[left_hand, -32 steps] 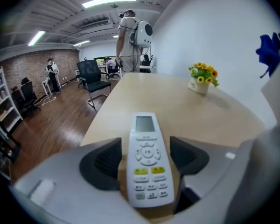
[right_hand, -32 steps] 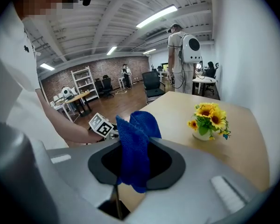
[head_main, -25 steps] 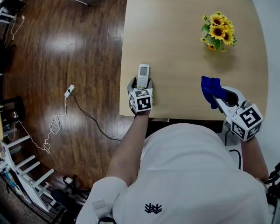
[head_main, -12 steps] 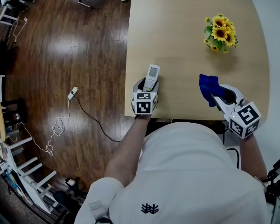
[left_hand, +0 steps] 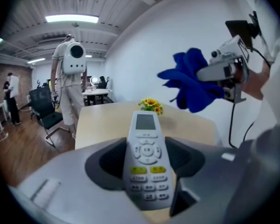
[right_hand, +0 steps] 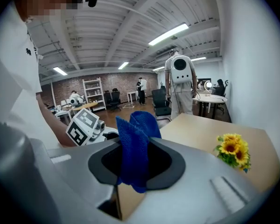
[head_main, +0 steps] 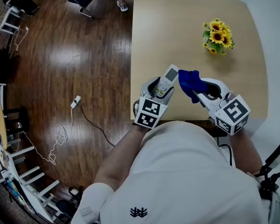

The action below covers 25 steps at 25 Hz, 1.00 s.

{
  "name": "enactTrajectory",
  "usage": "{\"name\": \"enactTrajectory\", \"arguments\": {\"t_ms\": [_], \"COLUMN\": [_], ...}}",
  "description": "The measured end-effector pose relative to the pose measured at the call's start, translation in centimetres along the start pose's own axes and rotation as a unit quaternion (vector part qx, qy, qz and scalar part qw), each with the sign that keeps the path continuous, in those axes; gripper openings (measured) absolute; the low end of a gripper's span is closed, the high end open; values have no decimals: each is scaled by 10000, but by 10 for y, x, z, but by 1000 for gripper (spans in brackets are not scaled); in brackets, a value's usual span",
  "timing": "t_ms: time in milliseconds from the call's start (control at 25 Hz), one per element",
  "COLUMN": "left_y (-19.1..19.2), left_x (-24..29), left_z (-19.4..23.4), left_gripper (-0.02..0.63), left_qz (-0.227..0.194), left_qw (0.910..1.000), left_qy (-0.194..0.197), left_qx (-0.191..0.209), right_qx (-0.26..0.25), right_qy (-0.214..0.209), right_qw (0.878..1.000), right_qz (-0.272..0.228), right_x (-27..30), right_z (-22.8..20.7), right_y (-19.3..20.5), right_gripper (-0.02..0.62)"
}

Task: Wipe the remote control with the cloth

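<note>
A white remote control (head_main: 166,80) (left_hand: 146,158) with a small screen and yellow buttons is lifted off the wooden table (head_main: 196,41), buttons facing up. My left gripper (head_main: 159,90) (left_hand: 147,164) is shut on its lower half. A blue cloth (head_main: 190,82) (right_hand: 133,146) hangs bunched in my right gripper (head_main: 199,91) (right_hand: 135,160), which is shut on it. In the head view the cloth sits just right of the remote's top end, close beside it. From the left gripper view the cloth (left_hand: 192,80) hovers above and to the right of the remote.
A small bunch of sunflowers (head_main: 217,35) (right_hand: 233,151) stands on the table's far right part. A cable with a plug (head_main: 74,102) lies on the wood floor to the left. Office chairs, a white humanoid robot (left_hand: 71,85) and people are in the room behind.
My left gripper closed on the remote and lifted it from the table's near left edge. My right gripper carried the cloth leftward until it came beside the remote.
</note>
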<state>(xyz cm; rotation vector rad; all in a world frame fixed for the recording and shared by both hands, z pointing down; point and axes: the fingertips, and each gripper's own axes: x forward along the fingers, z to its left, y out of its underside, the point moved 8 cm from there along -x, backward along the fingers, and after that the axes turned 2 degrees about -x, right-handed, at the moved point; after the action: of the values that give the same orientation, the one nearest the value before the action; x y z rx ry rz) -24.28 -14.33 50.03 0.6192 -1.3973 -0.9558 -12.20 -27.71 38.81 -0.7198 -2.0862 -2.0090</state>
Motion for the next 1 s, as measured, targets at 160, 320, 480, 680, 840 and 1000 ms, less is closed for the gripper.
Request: {"name": "enactTrajectory", "arguments": {"t_ms": [160,320,480,680,840,1000], "left_y": [-20,-35,-40,-22,-23,-27], "left_x": [-9,-21,-34,-72,-79,-69], "left_z": [-15,-25,-28,-30,-24,-17], "left_gripper": [276,276,276,276,276,276], "left_qz": [-70,-106,-145,-276,-363,-371], "left_qw": [9978,9921,9864,9831,9808,9803], "left_qy": [454,774,901,1027,1078,1140], "left_qx": [482,981,1370,1493,1582,1569], "right_qx": [-343,-436,-402,-378,-329,-234], "right_qy": [-452,-788,-770,-334,114,683], "right_qw": [9981,9956,9961,9986,9993,9973], "right_qz": [-243,-254,-184,-167,-157,-162], "right_x": [27,50,61,54,45,26], "right_z": [33,65,77,99,83,47], "right_y": [-23,-29,-27,-21,-25,-24], "right_gripper": [86,85,84,84,84,84]}}
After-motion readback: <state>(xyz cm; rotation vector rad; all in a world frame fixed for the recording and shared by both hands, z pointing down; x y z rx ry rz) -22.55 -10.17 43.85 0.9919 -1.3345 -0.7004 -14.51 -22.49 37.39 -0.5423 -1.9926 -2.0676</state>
